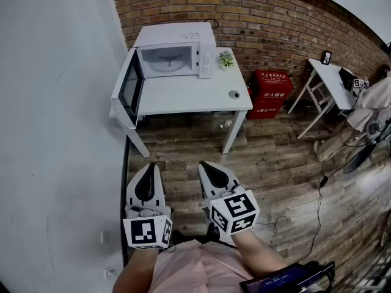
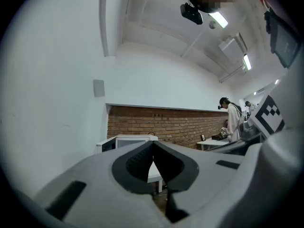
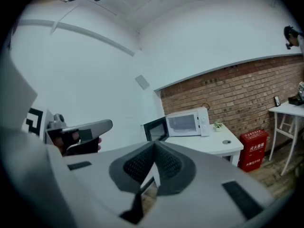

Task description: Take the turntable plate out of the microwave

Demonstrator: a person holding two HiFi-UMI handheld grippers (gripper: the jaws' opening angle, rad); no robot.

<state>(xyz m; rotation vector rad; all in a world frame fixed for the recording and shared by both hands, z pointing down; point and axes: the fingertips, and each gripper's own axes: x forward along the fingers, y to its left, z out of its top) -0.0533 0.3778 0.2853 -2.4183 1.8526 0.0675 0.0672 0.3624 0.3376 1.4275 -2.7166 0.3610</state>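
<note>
A white microwave [image 1: 174, 52] stands at the back of a white table [image 1: 189, 96], its door [image 1: 131, 90] swung wide open to the left. Inside lies the pale round turntable plate [image 1: 166, 61]. Both grippers hang well short of the table, over the wooden floor. My left gripper [image 1: 145, 166] is shut with nothing in it, and my right gripper [image 1: 209, 165] beside it is shut and empty too. The right gripper view shows the microwave [image 3: 187, 122] and its open door [image 3: 155, 128] ahead; the left gripper view shows the microwave [image 2: 130, 140] just above its jaws.
A small potted plant [image 1: 226, 60] and a small round object [image 1: 234, 94] sit on the table right of the microwave. A red box [image 1: 267, 93] stands against the brick wall. A folding white table [image 1: 330, 81] and cables lie at the right. A white wall runs along the left.
</note>
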